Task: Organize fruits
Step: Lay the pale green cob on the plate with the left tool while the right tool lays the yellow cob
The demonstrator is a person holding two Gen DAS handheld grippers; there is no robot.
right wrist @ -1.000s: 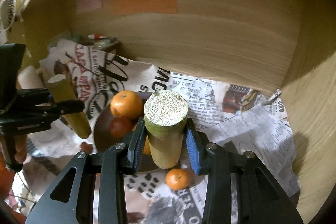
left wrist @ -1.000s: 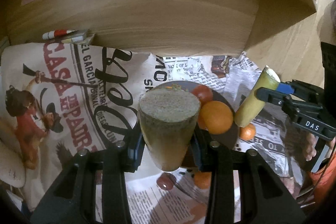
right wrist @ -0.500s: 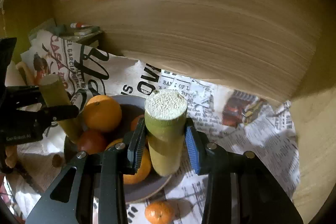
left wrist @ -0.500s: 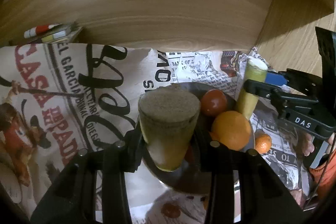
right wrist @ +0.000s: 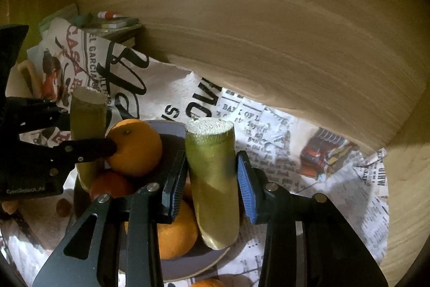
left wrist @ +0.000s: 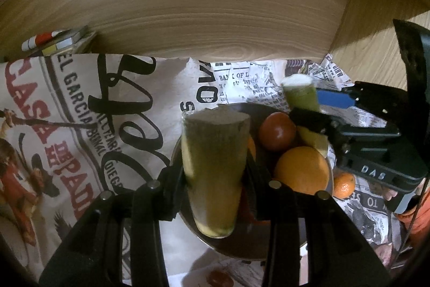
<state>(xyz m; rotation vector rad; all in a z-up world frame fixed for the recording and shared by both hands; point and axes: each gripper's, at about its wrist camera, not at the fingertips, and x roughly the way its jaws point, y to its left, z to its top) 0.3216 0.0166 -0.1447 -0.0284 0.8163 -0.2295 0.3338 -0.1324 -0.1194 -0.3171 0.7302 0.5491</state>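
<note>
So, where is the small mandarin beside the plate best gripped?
Likely across its widest middle, from straight above. The small mandarin is round and lies free on the newspaper, but the plate rim is close beside it, so keep the jaws clear of that rim.

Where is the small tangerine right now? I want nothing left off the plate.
In the left wrist view the small tangerine lies on the newspaper, just off the right rim of the plate, beside the big orange.

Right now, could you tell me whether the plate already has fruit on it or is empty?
It has fruit on it: the grey plate holds two oranges and a red fruit.
</note>
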